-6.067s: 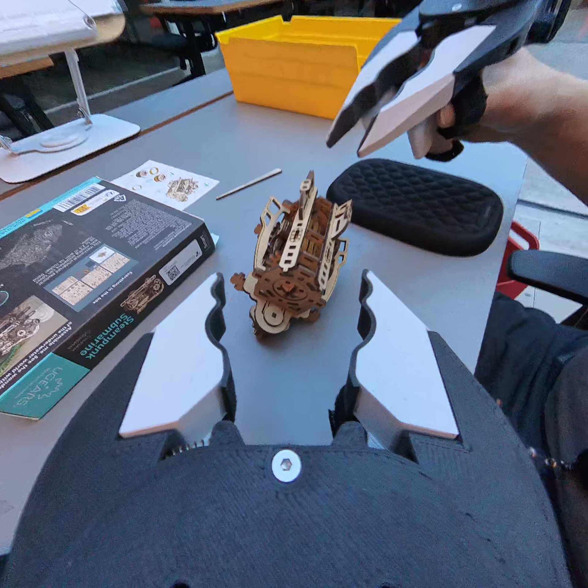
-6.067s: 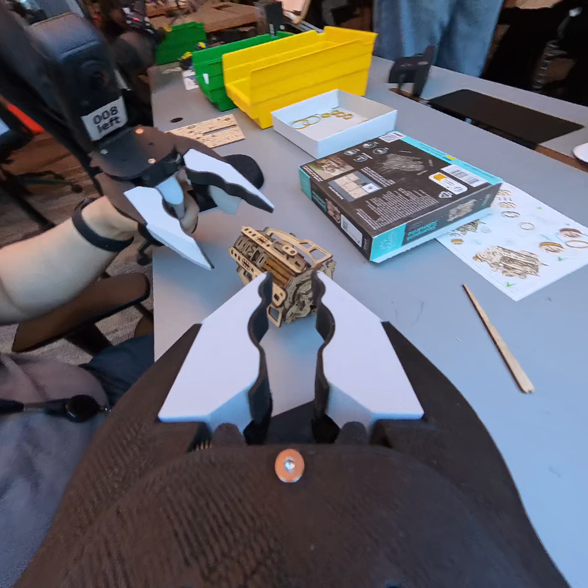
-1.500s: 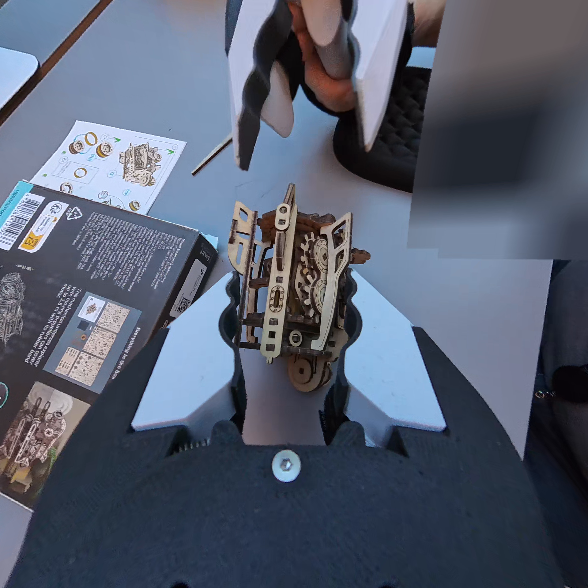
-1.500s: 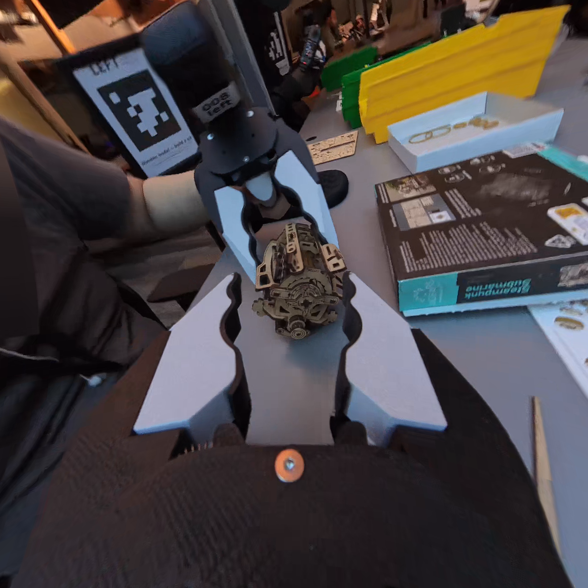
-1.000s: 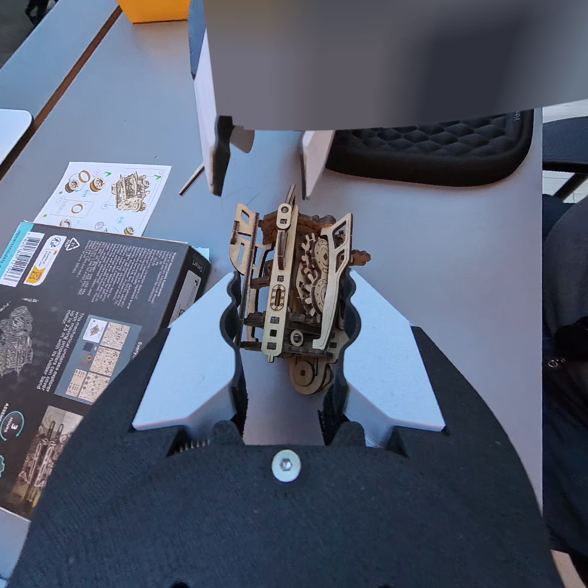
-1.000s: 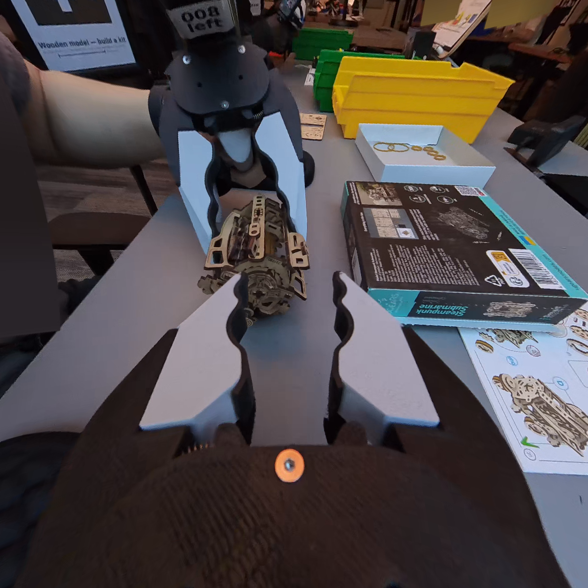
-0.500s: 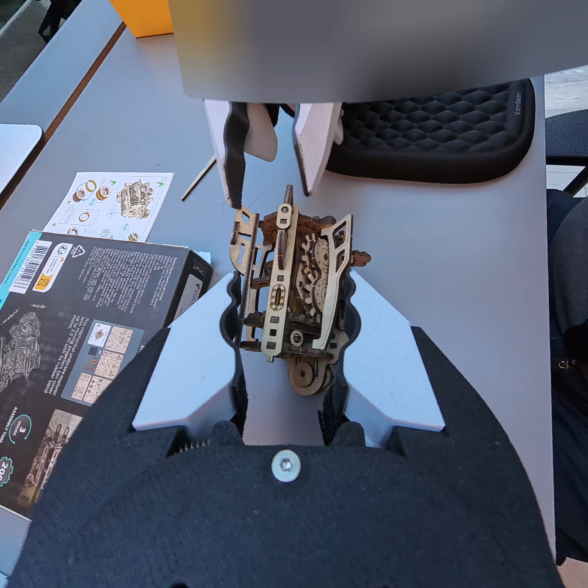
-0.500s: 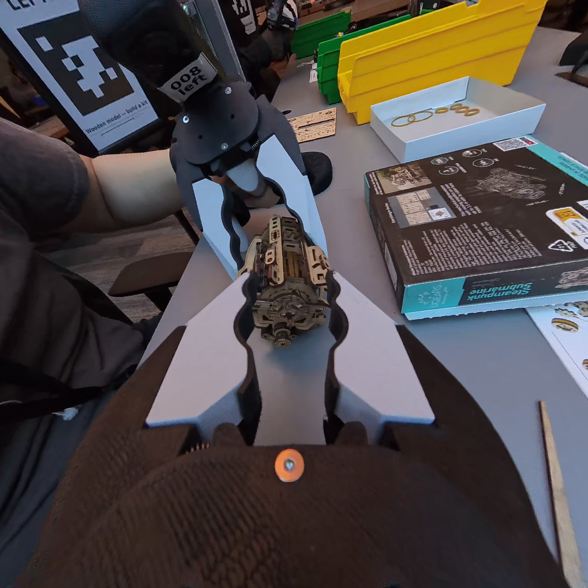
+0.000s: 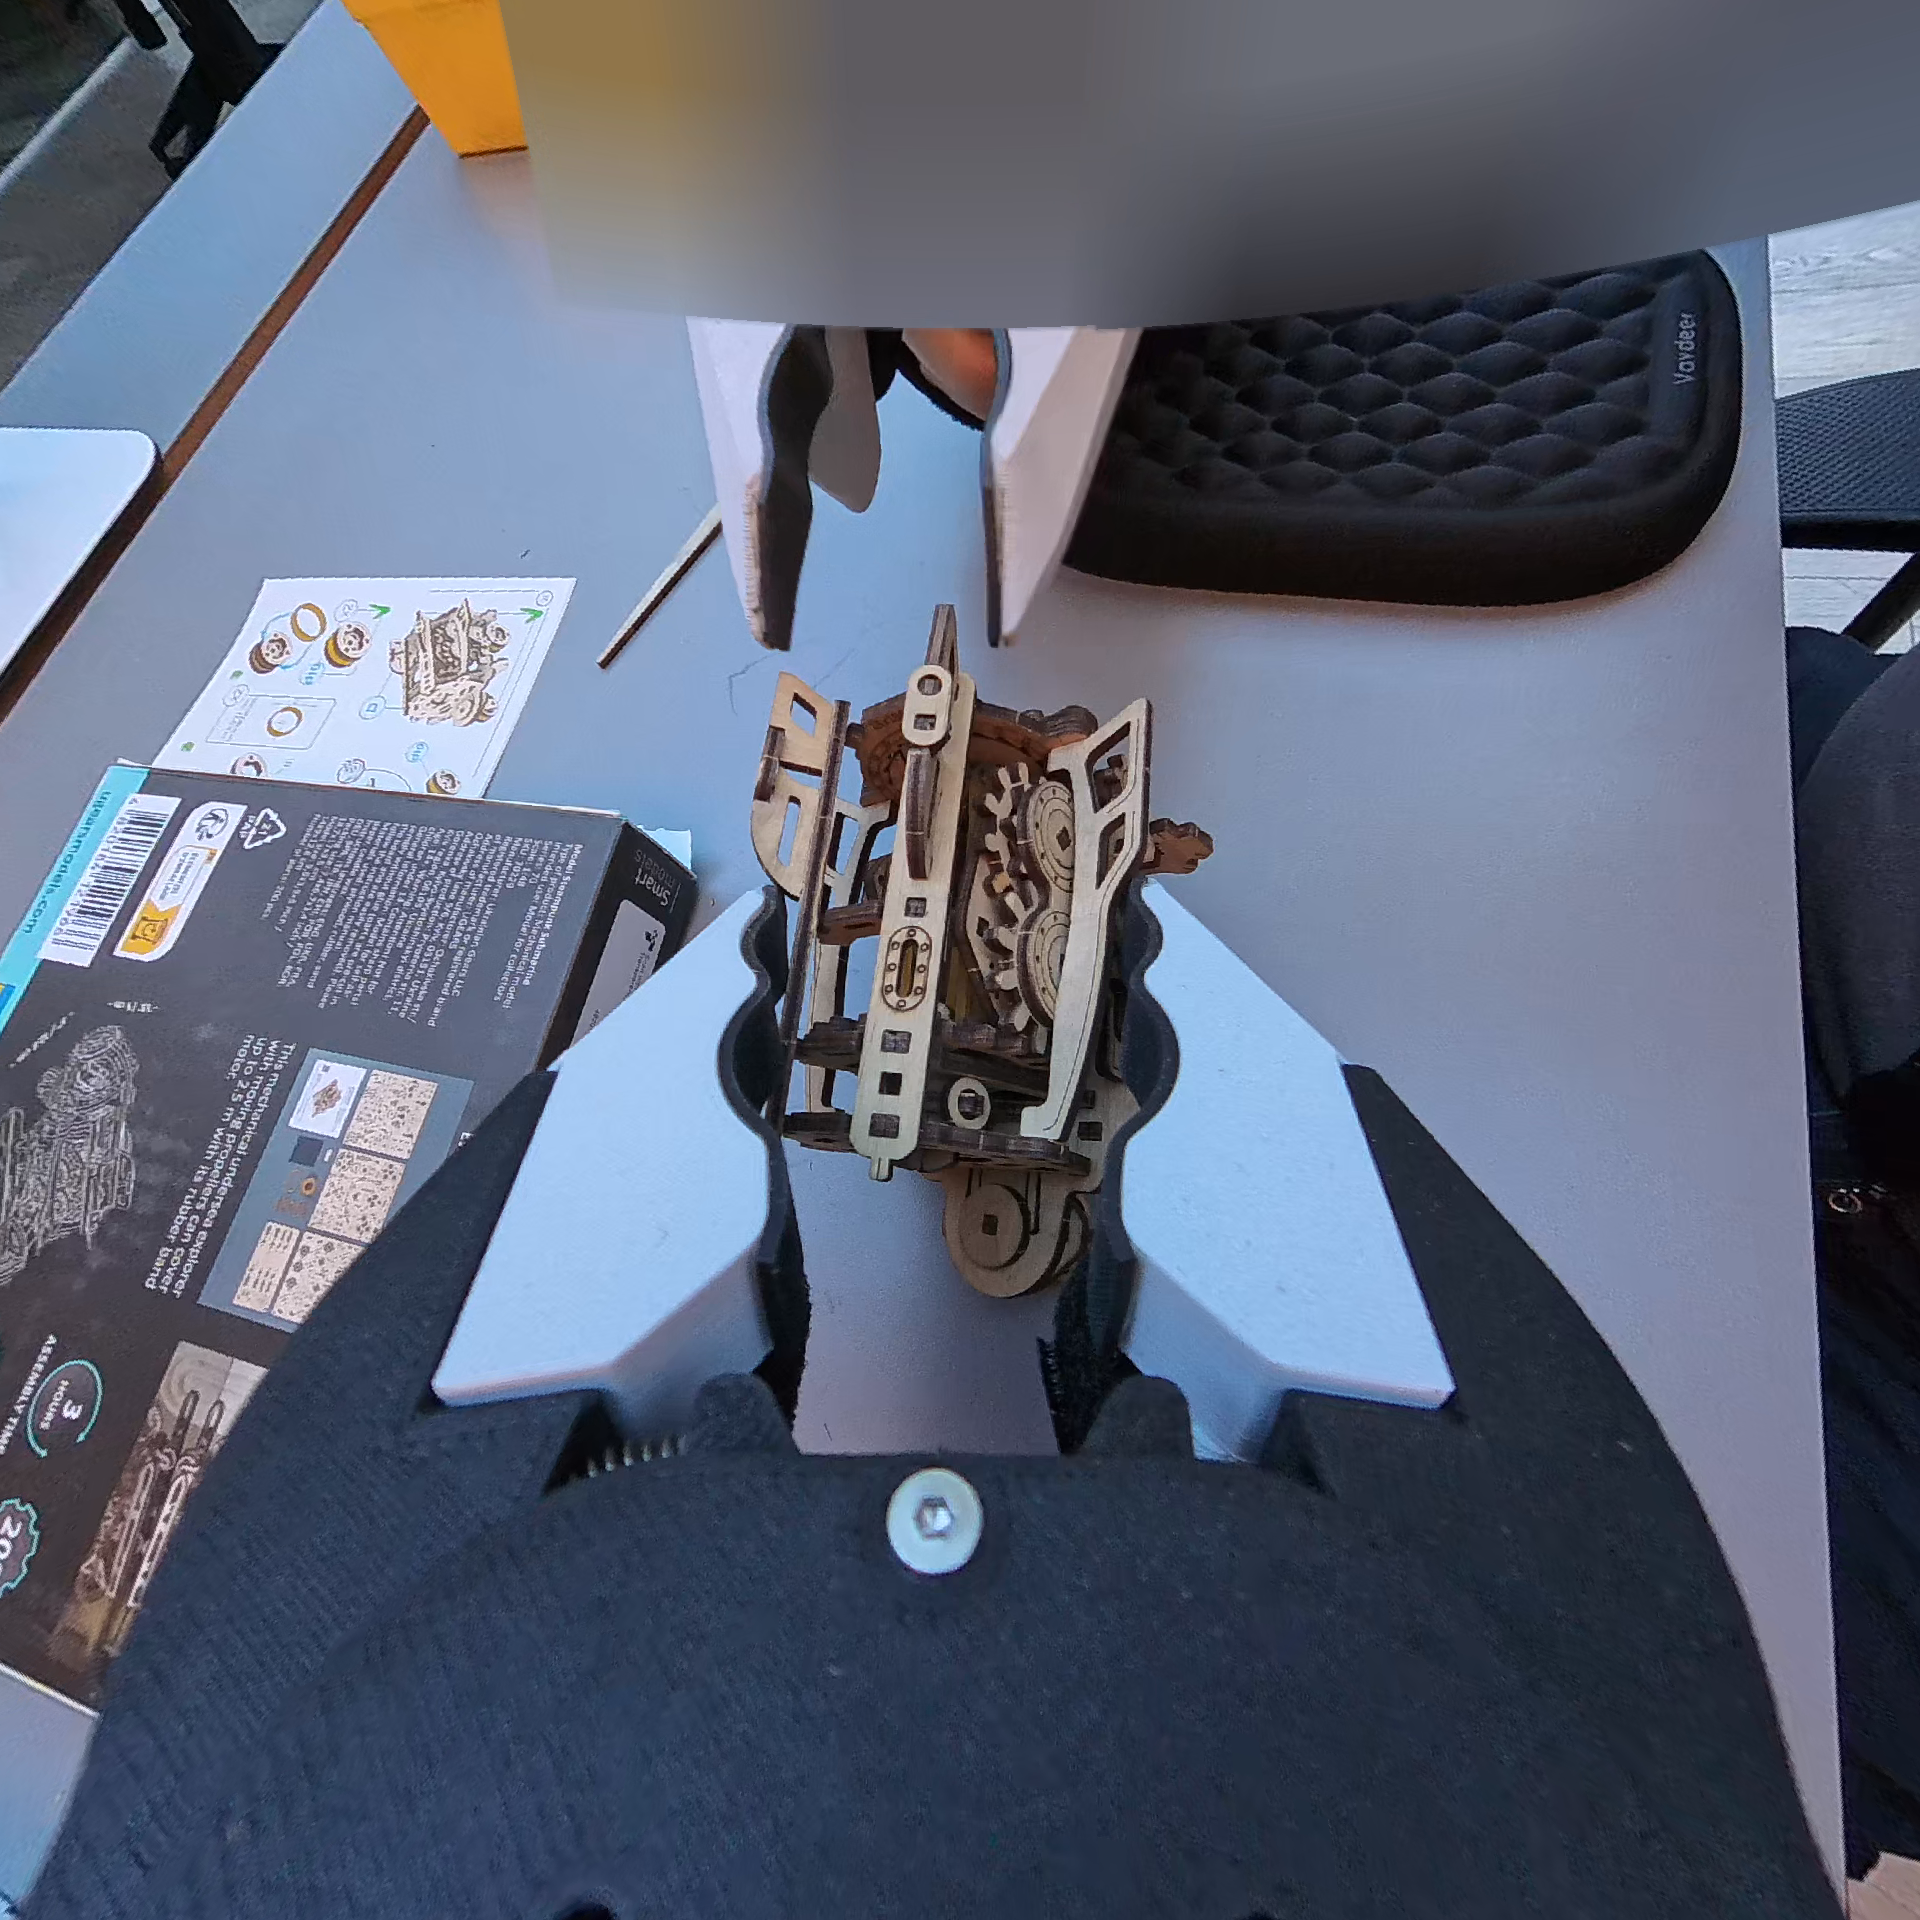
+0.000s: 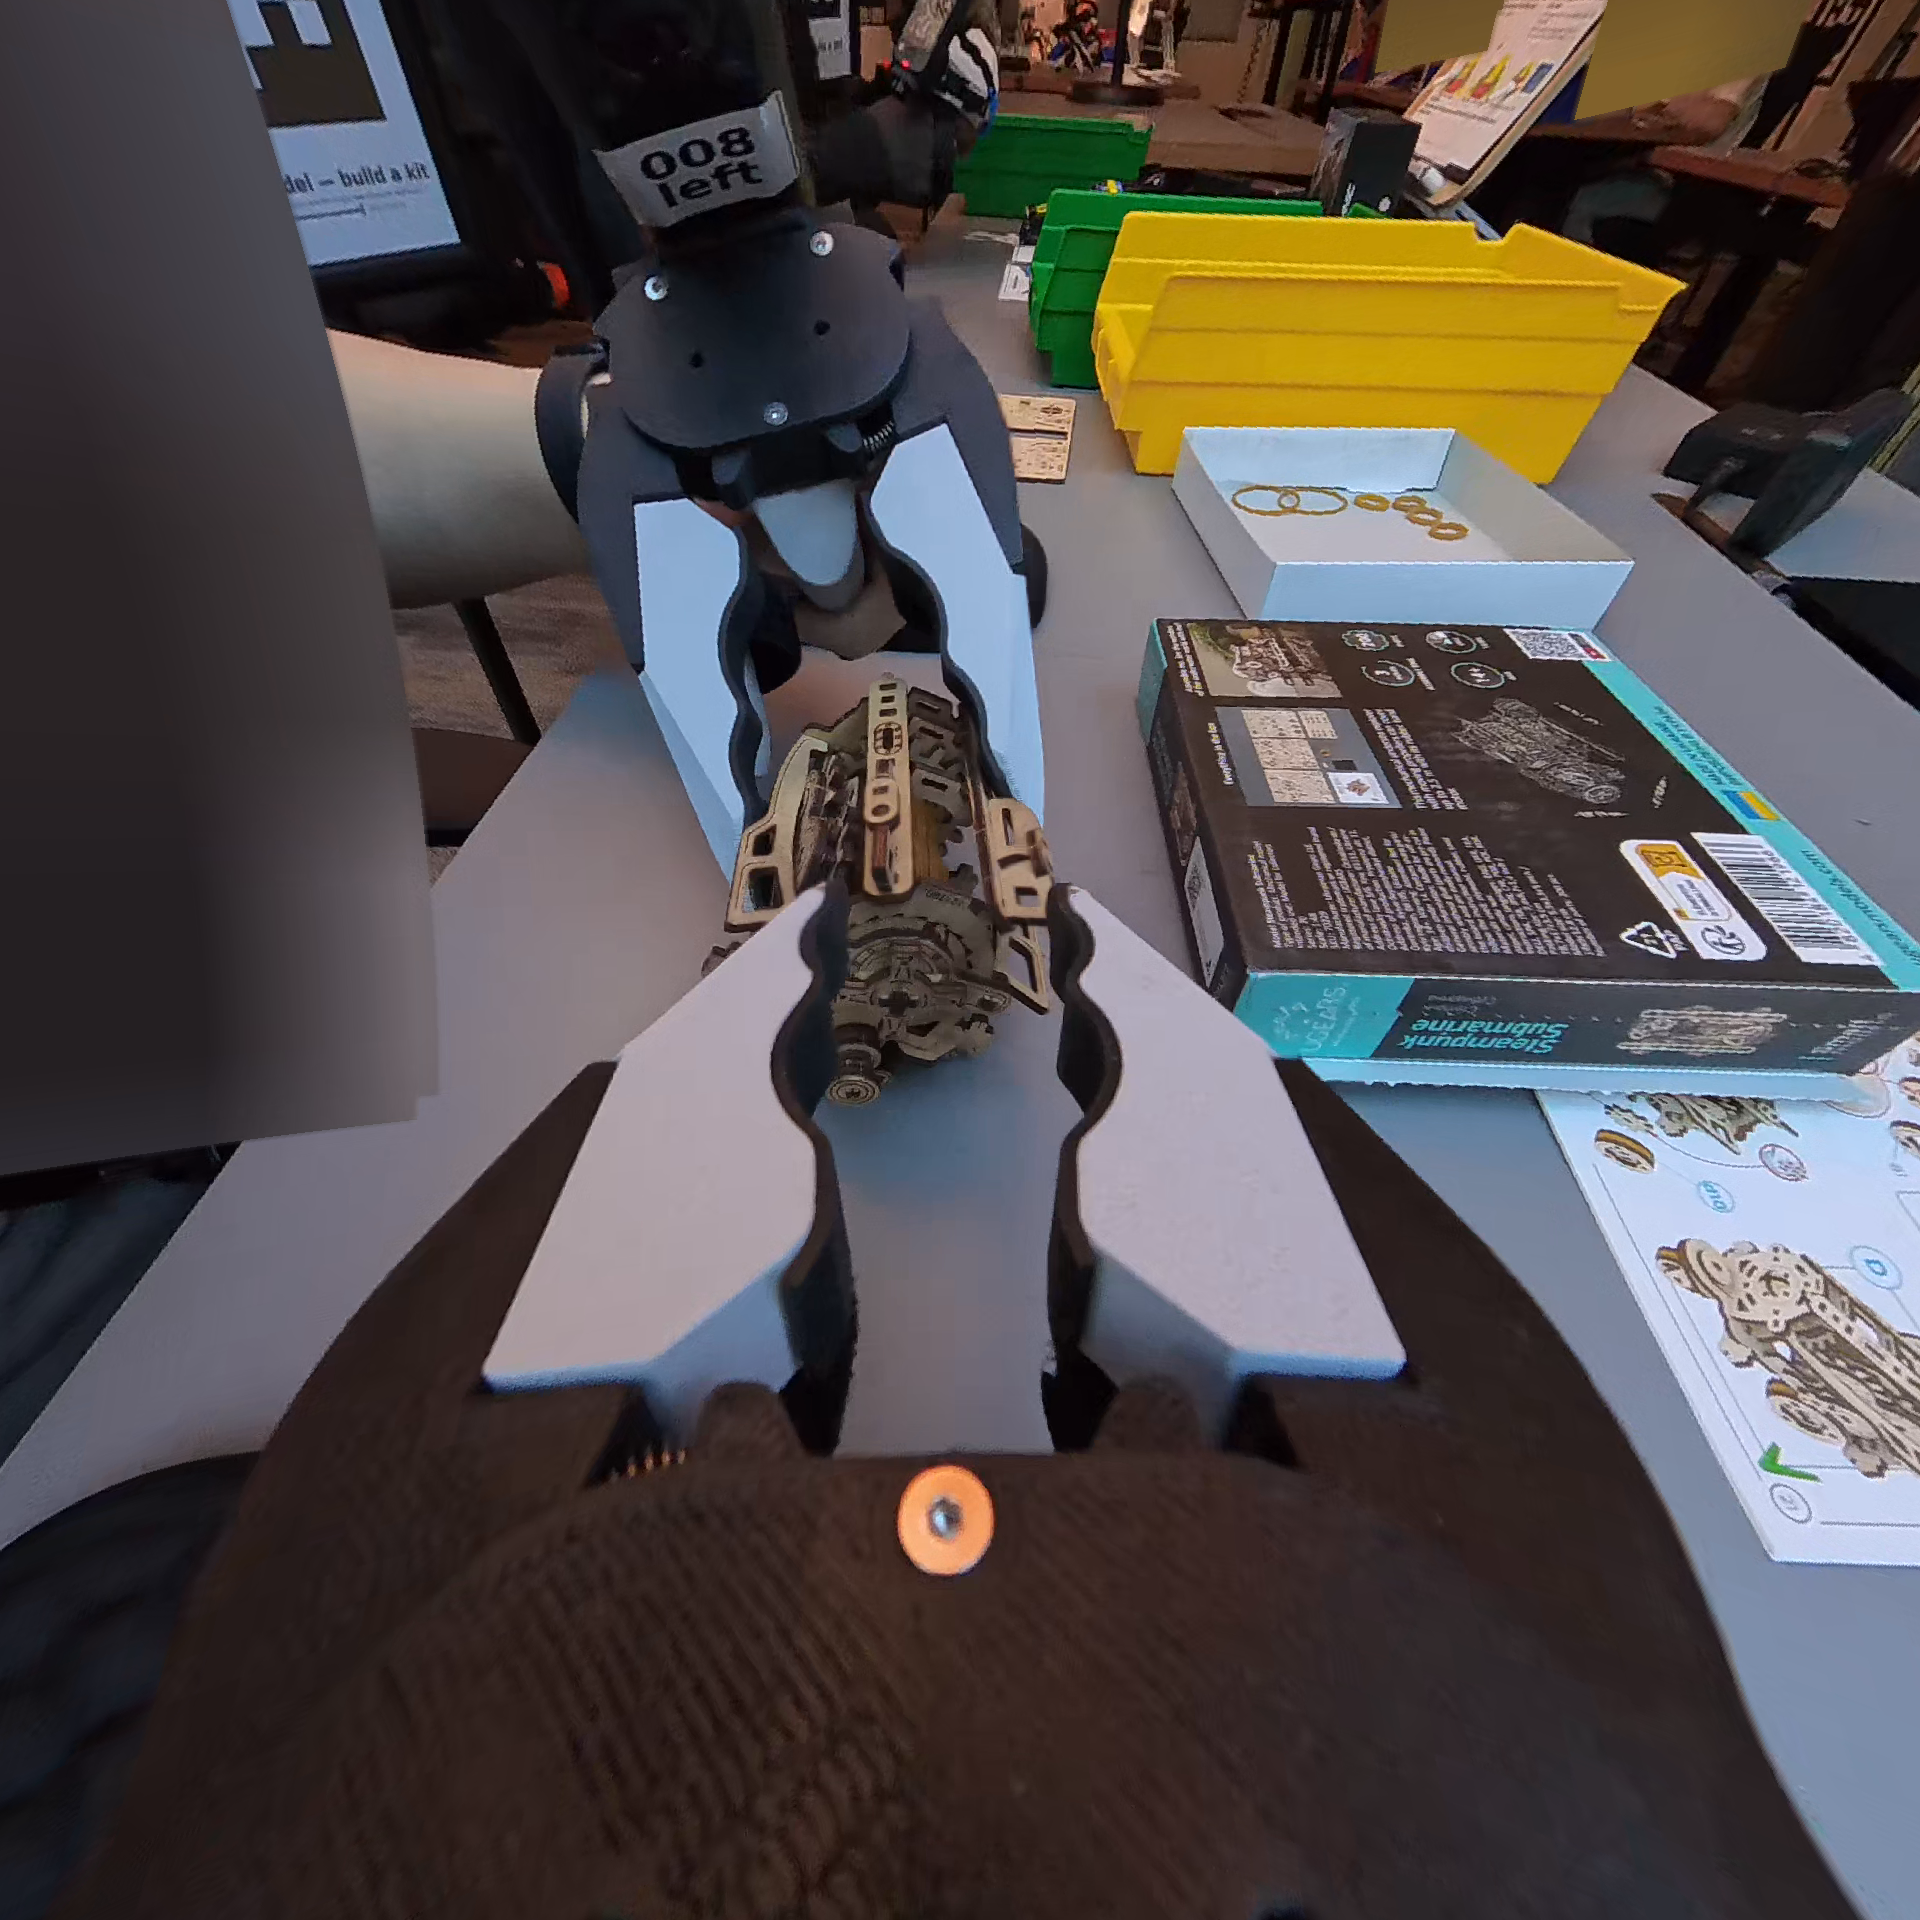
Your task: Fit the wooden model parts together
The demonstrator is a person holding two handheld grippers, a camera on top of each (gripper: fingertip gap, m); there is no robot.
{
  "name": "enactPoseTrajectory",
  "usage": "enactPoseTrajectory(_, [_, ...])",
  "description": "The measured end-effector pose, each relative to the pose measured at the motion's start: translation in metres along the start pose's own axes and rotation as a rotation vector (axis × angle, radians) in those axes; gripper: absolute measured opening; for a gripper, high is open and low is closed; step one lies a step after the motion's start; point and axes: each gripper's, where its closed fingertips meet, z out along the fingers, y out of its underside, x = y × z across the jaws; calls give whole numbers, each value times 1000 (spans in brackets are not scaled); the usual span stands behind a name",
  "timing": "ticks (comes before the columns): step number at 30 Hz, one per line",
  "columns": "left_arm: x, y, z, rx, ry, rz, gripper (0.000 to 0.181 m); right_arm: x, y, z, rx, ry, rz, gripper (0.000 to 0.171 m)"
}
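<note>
The wooden model [image 9: 956, 956], a light brown laser-cut body with gears, rests low over the grey table [image 9: 1455, 935]. My left gripper [image 9: 951, 909] is shut on the wooden model and grips its sides. The model also shows in the right wrist view [image 10: 904, 883], lying with its round nose toward the camera. My right gripper [image 10: 945, 914] is open, and its fingertips flank that nose without clearly touching it. In the left wrist view the right gripper [image 9: 883, 634] hangs just past the model's far end. The left gripper [image 10: 883, 800] shows behind the model.
A black kit box [image 10: 1507, 831] lies right of the model, with an instruction sheet [image 10: 1766, 1299] beside it. Behind stand a white tray [image 10: 1403, 561] with rings, yellow bins [image 10: 1351, 332] and green bins [image 10: 1070, 249]. A black padded rest [image 9: 1403, 436] and a thin wooden stick [image 9: 660, 603] lie nearby. My right fingertips sit around 5 cm from my left ones.
My right gripper has come from beside the model to line up with its nose, fingers now on either side of it. The left gripper still holds the model in place.
</note>
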Motion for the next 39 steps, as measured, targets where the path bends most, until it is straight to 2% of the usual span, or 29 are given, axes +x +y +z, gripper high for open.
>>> enactPoseTrajectory(4, [0, 0, 0, -1, 0, 4, 63, 3, 0, 0, 12, -40, 83, 38])
enactPoseTrajectory(8, [0, 0, 0, -4, -2, 1, 63, 0, 0, -1, 24, -145, 128, 56])
enactPoseTrajectory(11, [0, 0, 0, -11, -5, 4, 63, -3, 0, -1, 29, -193, 133, 50])
enactPoseTrajectory(16, [-1, 0, -1, -22, -27, 8, 63, 9, 5, 3, -8, -101, 137, 51])
enactPoseTrajectory(18, [-1, 0, -1, -27, -39, 10, 63, 9, 10, 5, -43, -85, 207, 62])
enactPoseTrajectory(20, [0, 0, -1, -32, -52, 16, 63, 13, 13, 7, -72, -67, 324, 64])
enactPoseTrajectory(25, [1, 0, -1, -46, -75, 32, 63, -7, 16, 15, -119, -176, 500, 62])
enactPoseTrajectory(29, [2, -1, -1, -50, -91, 55, 63, -11, 19, 16, -134, -124, 392, 47])
enactPoseTrajectory(34, [3, 0, -1, -57, -109, 79, 63, -14, 11, 10, -93, -134, 306, 48])
enactPoseTrajectory(36, [4, -1, -1, -59, -112, 92, 63, -14, 10, 5, -85, -176, 332, 47])
enactPoseTrajectory(39, [6, -1, 0, -63, -129, 129, 63, -3, 2, -1, 1, -216, 478, 43])
